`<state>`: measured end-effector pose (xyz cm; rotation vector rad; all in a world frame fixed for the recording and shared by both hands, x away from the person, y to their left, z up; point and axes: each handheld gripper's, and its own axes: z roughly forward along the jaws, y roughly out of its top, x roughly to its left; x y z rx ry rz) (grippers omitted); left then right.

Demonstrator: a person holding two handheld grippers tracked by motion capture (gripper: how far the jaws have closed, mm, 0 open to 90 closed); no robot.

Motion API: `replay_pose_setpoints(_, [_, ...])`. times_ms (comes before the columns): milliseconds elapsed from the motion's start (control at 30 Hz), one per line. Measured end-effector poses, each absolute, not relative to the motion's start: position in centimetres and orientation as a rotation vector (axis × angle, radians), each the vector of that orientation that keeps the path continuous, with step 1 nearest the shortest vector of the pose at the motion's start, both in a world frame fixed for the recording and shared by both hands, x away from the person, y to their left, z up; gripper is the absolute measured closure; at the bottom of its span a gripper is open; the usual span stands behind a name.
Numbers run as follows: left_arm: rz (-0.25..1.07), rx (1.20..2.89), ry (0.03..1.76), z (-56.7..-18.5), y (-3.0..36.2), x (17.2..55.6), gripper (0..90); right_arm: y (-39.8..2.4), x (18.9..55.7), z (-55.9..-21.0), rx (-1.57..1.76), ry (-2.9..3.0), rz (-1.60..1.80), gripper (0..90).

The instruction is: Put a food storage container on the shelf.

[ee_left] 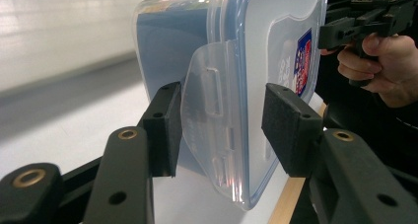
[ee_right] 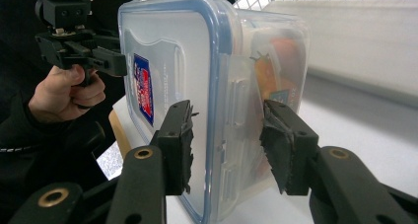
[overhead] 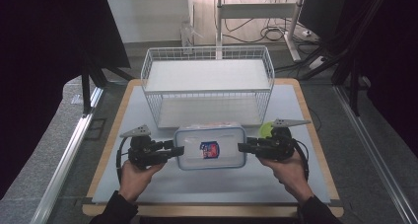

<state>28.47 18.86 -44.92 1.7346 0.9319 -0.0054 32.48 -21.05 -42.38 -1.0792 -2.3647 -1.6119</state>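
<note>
Black foam-padded left tool (ee_left: 219, 130) and right tool (ee_right: 226, 147) each clamp clear rectangular blue-rimmed plastic container (overhead: 211, 147) by opposite ends.

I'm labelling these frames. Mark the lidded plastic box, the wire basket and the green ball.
plastic box (overhead: 224, 135), high view, bare lid near the top edge
wire basket (overhead: 207, 53), high view, rear rim
green ball (overhead: 265, 130), high view, its visible top

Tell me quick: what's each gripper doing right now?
Left gripper: shut on the left end of the lidded box.
Right gripper: shut on its right end.
</note>
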Motion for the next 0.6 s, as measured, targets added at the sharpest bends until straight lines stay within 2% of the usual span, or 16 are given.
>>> replay_pose_setpoints(600, [0.045,1.73,0.919,-39.7,19.5,31.1,50.8,-20.3,35.3,-37.7,-1.071,-2.342,-1.695,56.1])
